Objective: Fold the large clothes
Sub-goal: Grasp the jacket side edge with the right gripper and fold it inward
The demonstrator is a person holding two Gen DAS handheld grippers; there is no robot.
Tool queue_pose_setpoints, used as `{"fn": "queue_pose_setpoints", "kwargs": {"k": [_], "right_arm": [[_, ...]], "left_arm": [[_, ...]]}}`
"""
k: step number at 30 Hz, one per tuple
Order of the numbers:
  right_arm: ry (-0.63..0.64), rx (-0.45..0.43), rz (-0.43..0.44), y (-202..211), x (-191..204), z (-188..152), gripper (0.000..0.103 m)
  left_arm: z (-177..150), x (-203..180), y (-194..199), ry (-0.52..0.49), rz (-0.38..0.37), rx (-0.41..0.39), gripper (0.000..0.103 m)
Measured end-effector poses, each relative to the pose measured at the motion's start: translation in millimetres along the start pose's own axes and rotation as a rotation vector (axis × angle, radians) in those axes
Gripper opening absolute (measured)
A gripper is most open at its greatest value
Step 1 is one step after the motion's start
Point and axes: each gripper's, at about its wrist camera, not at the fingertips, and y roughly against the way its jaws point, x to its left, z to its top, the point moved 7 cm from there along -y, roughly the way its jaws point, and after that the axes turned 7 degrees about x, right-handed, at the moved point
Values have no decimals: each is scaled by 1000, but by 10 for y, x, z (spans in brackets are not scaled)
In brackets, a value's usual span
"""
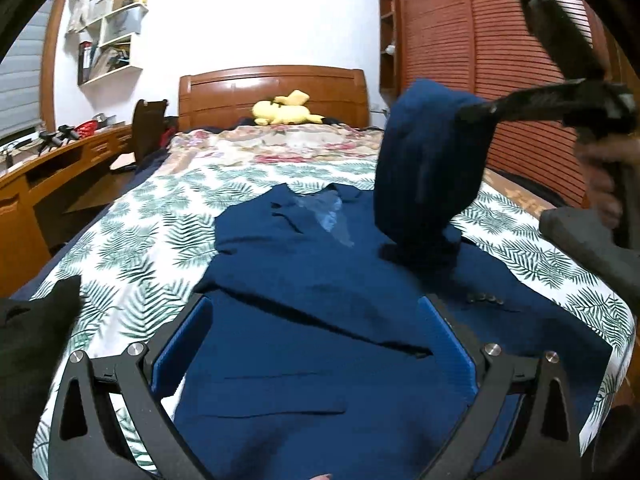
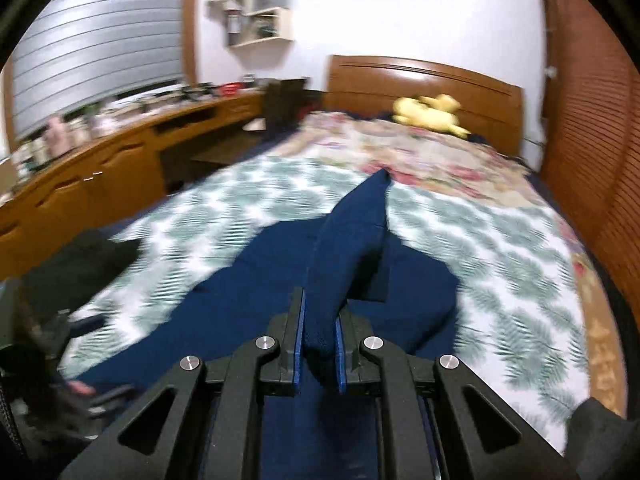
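A dark blue suit jacket [image 1: 304, 320] lies spread on the leaf-print bed cover [image 1: 152, 232]. My left gripper [image 1: 316, 312] hovers open just above the jacket's lower half, with nothing between its blue pads. My right gripper [image 2: 319, 344] is shut on the jacket's sleeve [image 2: 352, 240] and holds it lifted off the bed. In the left wrist view the raised sleeve [image 1: 428, 160] hangs from the right gripper's fingers [image 1: 480, 110] at the upper right, with its lower part draped onto the jacket.
A yellow plush toy [image 1: 286, 110] lies by the wooden headboard [image 1: 272, 84]. A floral blanket [image 1: 280, 140] covers the bed's far half. A wooden desk [image 1: 52, 164] runs along the left. Slatted wardrobe doors [image 1: 500, 60] stand at the right. A dark garment [image 1: 32, 328] lies at the bed's near left.
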Motion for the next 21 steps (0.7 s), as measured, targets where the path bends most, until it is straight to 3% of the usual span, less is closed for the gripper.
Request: {"fn": "queue_pose_setpoints", "kwargs": {"k": [2, 6, 12, 21], "right_arm": [[13, 15, 22, 67, 231, -51, 18], [4, 30, 63, 159, 437, -216, 43], [3, 75, 14, 87, 289, -463, 44], [-106, 133, -79, -84, 154, -1189, 44]], "left_arm": [[-25, 89, 14, 8, 16, 2, 102], [-92, 244, 22, 15, 50, 11, 102], [-181, 380, 53, 18, 74, 20, 102], [-275, 320, -8, -10, 42, 47, 102]]}}
